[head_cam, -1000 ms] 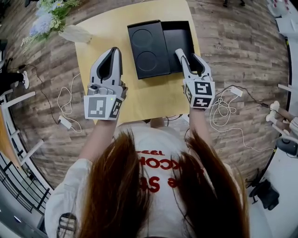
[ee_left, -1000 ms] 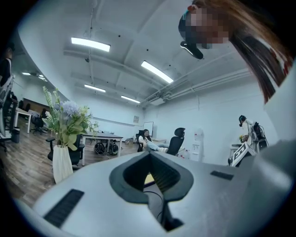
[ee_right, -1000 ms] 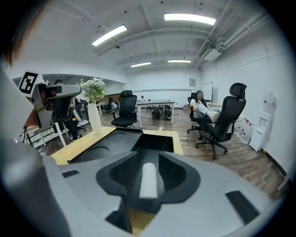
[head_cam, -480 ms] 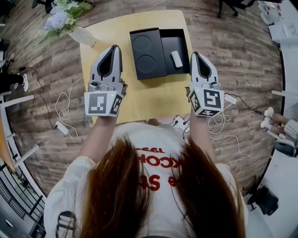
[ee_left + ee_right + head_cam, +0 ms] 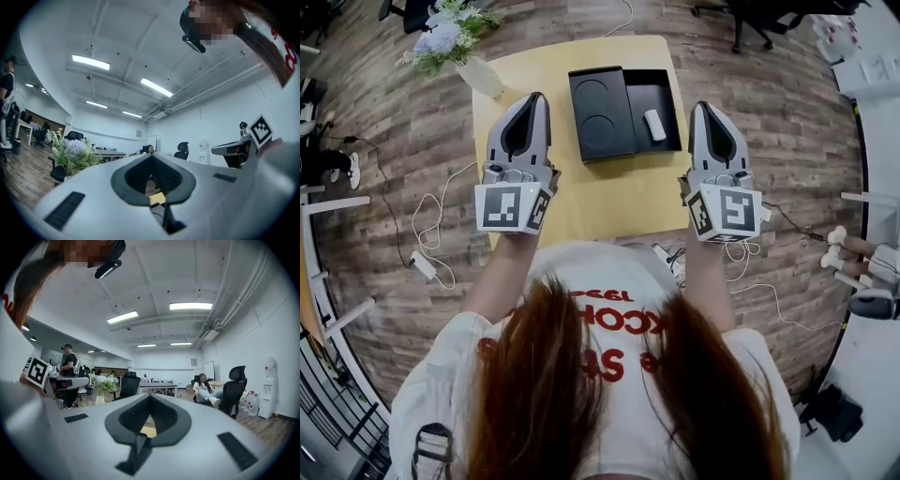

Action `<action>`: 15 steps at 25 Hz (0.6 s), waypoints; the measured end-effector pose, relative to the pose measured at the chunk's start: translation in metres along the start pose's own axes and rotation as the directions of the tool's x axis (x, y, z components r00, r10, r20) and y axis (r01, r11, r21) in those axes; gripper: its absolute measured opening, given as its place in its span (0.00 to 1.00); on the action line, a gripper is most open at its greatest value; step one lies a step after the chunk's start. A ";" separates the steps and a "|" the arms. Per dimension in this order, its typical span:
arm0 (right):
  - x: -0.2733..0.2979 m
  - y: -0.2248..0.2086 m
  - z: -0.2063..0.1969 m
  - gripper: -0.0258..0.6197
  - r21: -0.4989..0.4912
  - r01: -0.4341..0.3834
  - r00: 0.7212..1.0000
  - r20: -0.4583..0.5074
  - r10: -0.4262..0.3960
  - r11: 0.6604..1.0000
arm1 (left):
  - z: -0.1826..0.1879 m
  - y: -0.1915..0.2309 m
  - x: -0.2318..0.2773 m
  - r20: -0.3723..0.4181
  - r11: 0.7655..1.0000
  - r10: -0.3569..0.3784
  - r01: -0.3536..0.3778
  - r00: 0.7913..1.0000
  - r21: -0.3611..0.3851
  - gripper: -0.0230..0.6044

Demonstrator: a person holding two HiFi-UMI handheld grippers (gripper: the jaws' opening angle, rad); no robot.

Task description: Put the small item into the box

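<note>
A black box (image 5: 668,86) stands open on the yellow table (image 5: 609,197), its black lid (image 5: 602,112) lying next to it on the left. The small white item (image 5: 654,124) lies inside the box. My right gripper (image 5: 697,106) hangs raised just right of the box, shut and holding nothing. My left gripper (image 5: 536,97) is held up left of the lid, also shut and empty. In the left gripper view the left gripper (image 5: 151,156) points level across the room. The right gripper (image 5: 150,396) does the same in the right gripper view, so neither view shows the box.
A vase of flowers (image 5: 455,37) stands at the table's far left corner. Cables (image 5: 431,225) and a power strip lie on the wooden floor on both sides. Office chairs and a seated person (image 5: 206,390) are farther off in the room.
The right gripper was open at the box; it has let the white item lie inside, shut, and risen to the right. Both grippers have lifted toward the head camera.
</note>
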State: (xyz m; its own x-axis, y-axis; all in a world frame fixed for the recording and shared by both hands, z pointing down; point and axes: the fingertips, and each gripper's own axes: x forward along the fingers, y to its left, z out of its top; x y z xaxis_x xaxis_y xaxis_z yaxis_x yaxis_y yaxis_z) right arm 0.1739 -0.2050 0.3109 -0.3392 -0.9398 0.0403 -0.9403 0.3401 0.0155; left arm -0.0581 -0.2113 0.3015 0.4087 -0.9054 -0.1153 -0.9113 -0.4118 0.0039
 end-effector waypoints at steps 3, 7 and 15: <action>-0.005 0.006 0.005 0.05 0.002 -0.002 1.000 0.015 0.002 1.000 | 0.003 0.000 -0.003 0.008 1.000 -0.006 0.007 1.000 -0.001 0.05; -0.010 0.011 0.010 0.05 -0.002 -0.005 1.000 0.029 0.005 1.000 | 0.008 -0.003 -0.006 0.015 1.000 -0.016 0.016 1.000 0.000 0.05; -0.010 0.014 0.019 0.05 -0.010 -0.006 0.999 0.047 0.007 1.000 | 0.010 -0.003 -0.005 0.021 1.000 -0.030 0.030 0.999 -0.001 0.05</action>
State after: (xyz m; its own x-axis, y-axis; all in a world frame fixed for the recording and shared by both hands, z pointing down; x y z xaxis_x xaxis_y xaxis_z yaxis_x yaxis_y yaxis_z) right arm 0.1633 -0.1917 0.2913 -0.3464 -0.9380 -0.0069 -0.9378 0.3462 0.0248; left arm -0.0578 -0.2050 0.2924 0.4348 -0.8902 -0.1359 -0.8985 -0.4390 0.0010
